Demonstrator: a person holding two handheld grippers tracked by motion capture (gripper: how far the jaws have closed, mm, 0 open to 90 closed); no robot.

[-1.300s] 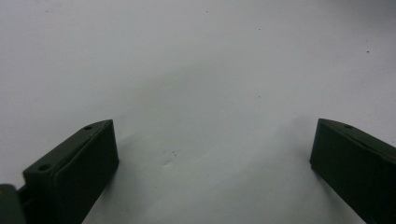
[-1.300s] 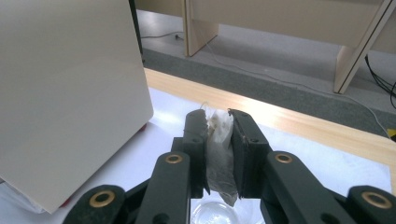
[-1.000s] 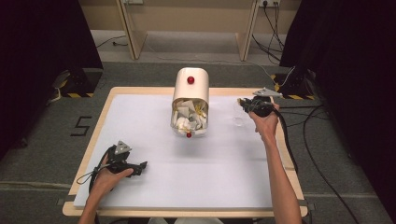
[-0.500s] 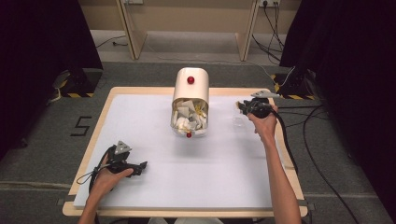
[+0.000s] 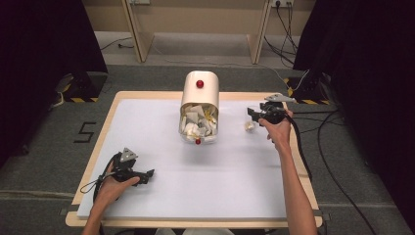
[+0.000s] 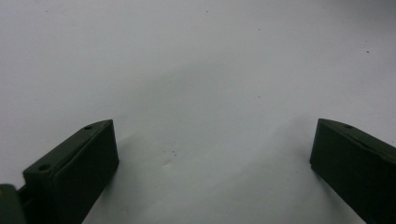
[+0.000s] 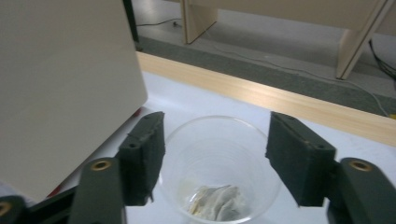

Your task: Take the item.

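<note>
A small clear plastic cup [image 7: 219,158] with a crumpled tea bag [image 7: 217,203] in it stands on the white mat, right of the tipped bin. My right gripper [image 7: 215,135] is open, one jaw on each side of the cup's rim; the left jaw is close to the rim and the right one stands apart. From above, the cup [image 5: 250,126] sits just under the right gripper [image 5: 252,114]. My left gripper [image 5: 146,175] rests open near the mat's front left, with bare mat between its jaws [image 6: 212,135].
A cream bin [image 5: 199,93] with a red knob lies on its side at mid-table, its mouth toward me and full of crumpled paper [image 5: 198,123]. Its flat side [image 7: 60,84] is close to the left of my right gripper. The wooden table edge [image 7: 299,102] runs behind the cup.
The right gripper has shifted slightly left and down toward the cup. The left gripper has stayed put.
</note>
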